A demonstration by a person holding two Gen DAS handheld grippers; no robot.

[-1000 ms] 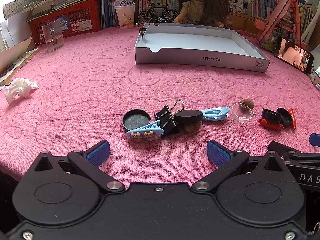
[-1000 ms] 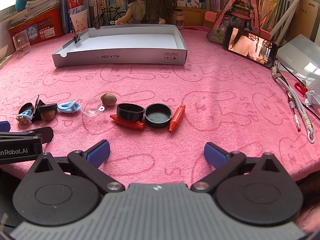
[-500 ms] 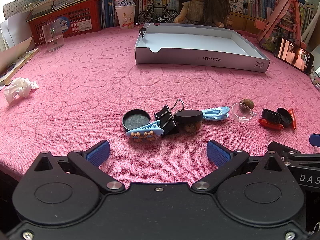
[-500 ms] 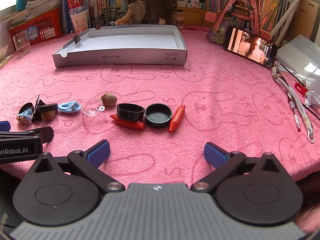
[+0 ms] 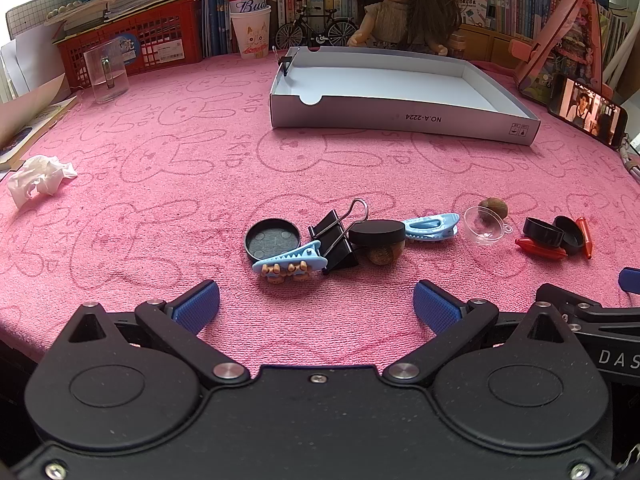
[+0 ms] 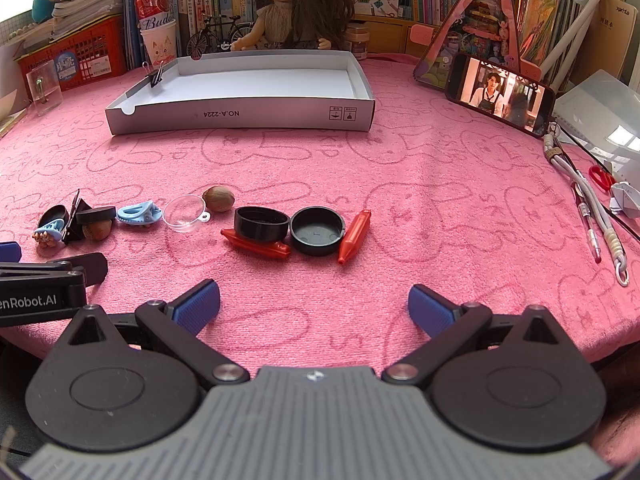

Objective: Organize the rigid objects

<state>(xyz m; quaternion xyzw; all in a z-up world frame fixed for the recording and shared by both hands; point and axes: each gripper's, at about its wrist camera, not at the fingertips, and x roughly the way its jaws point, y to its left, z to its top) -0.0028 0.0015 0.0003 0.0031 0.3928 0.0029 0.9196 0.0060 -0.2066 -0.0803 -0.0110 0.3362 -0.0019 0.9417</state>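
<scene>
Small objects lie in a row on the pink towel. In the left wrist view: a black lid (image 5: 272,238), a blue hair clip (image 5: 290,260), a black binder clip (image 5: 336,238), a black cap (image 5: 376,233) resting on a nut, a second blue clip (image 5: 432,226) and a clear dome (image 5: 482,226). In the right wrist view: a black ring cap (image 6: 262,222), a black lid (image 6: 317,230), red crayons (image 6: 354,236) and a brown nut (image 6: 218,199). A white box tray (image 5: 400,116) (image 6: 240,114) sits behind. My left gripper (image 5: 316,306) and right gripper (image 6: 314,306) both stand open and empty, short of the row.
A doll (image 6: 298,4), a can in a cup (image 5: 250,28), a red basket (image 5: 132,40) and books line the back. A glass (image 5: 106,76) and a crumpled tissue (image 5: 38,178) lie left. A phone (image 6: 500,94), cords and pens (image 6: 588,216) sit right.
Only the picture on the phone screen has changed. Both grippers and all objects stay where they were.
</scene>
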